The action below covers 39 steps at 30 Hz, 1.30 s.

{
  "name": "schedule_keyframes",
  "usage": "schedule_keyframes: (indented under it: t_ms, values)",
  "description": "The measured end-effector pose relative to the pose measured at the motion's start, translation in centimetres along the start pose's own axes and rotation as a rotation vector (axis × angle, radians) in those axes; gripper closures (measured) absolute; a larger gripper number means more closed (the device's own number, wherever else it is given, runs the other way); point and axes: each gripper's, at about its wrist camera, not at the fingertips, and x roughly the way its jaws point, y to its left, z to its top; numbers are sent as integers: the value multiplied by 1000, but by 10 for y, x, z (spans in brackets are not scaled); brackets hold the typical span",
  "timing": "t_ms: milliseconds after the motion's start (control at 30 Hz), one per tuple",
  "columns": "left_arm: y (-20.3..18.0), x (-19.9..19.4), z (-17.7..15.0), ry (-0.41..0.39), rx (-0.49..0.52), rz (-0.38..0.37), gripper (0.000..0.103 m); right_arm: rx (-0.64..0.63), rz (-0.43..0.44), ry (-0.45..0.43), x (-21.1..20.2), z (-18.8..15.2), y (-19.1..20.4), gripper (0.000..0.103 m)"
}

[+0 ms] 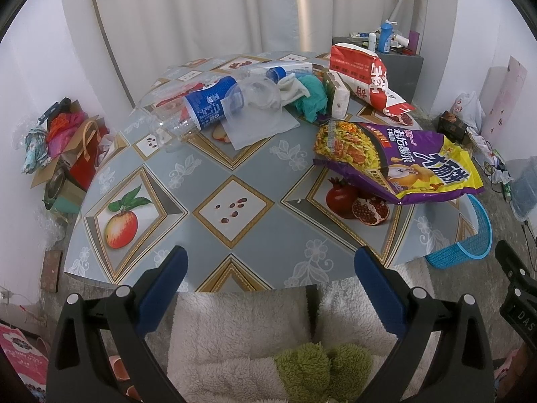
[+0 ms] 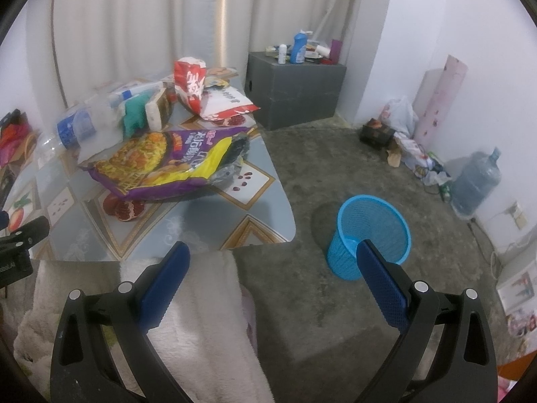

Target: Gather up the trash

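Trash lies on a table with a fruit-print cloth: a purple and yellow snack bag, a red and white bag, a clear bottle with a blue label, a clear plastic cup, teal and white cloths, and a small carton. A blue mesh bin stands on the floor right of the table. My left gripper is open and empty above the table's near edge. My right gripper is open and empty, between table and bin.
A grey box with bottles on top stands by the curtain. Bags and a water jug line the right wall. Boxes and bags pile left of the table. A white fleece lies below both grippers.
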Motion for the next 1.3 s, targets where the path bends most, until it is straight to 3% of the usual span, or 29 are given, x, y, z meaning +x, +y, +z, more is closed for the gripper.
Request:
schedule_keyframes:
  t_ms: [1300]
  values:
    - [4,3,-4,6,0,0,6,1,3,2,2,1,7,8]
